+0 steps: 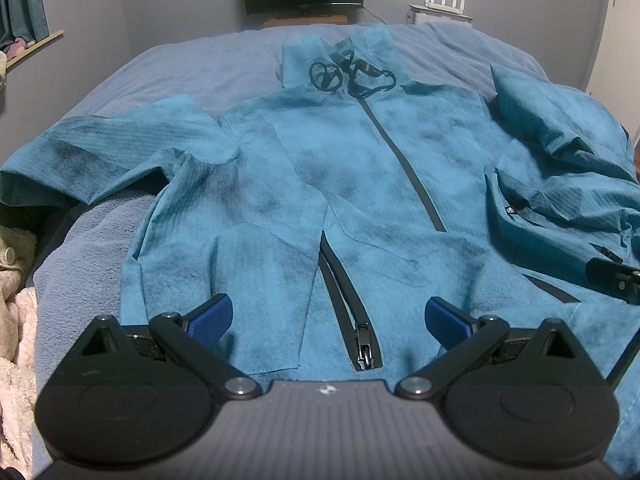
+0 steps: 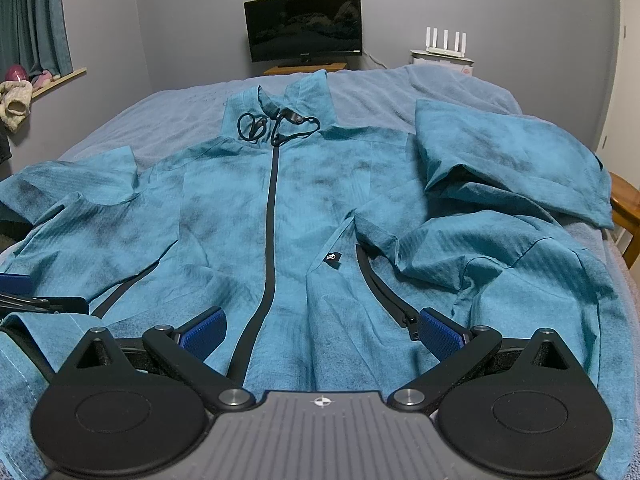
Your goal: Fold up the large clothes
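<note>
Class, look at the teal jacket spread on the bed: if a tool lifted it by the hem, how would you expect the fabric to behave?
The teal jacket would probably drape and sag, since its right sleeve already lies crumpled in soft folds. It looks thin, so likely light for its size. The drawcords at the collar would probably dangle loose.

1. The left wrist view looks low and close over the jacket's point(image 1: 360, 184) hem, facing the far wall.
2. The right wrist view sits just rightward, facing likewise.
3. Both views share the jacket, the bed point(image 2: 168, 120) and the monitor point(image 2: 304, 26).
</note>
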Motion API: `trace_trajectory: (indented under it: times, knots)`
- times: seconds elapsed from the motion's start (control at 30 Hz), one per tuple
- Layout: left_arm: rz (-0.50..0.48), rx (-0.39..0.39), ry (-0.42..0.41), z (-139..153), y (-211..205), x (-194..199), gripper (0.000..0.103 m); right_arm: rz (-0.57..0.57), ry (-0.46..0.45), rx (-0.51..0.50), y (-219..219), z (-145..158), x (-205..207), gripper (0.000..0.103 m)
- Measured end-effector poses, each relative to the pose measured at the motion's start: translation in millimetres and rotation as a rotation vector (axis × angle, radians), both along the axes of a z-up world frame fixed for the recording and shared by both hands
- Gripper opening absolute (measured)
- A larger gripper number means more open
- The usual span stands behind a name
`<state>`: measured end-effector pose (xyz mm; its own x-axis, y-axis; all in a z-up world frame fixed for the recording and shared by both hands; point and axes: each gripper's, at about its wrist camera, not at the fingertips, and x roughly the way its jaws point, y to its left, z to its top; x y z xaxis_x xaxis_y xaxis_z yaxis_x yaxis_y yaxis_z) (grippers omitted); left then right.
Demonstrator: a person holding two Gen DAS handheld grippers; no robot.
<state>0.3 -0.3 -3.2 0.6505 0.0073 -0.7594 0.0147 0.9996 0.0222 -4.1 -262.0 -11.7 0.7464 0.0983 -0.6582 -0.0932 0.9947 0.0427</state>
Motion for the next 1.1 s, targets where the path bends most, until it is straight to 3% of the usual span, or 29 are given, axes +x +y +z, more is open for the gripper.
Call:
trace_trajectory:
  times: [1.1]
  knots:
    - [-0.003,0.0,0.008,-9.1,-3.2,1.1,0.103,0.001,0.007,-0.004,0.1,-1.7,0.3,0.103]
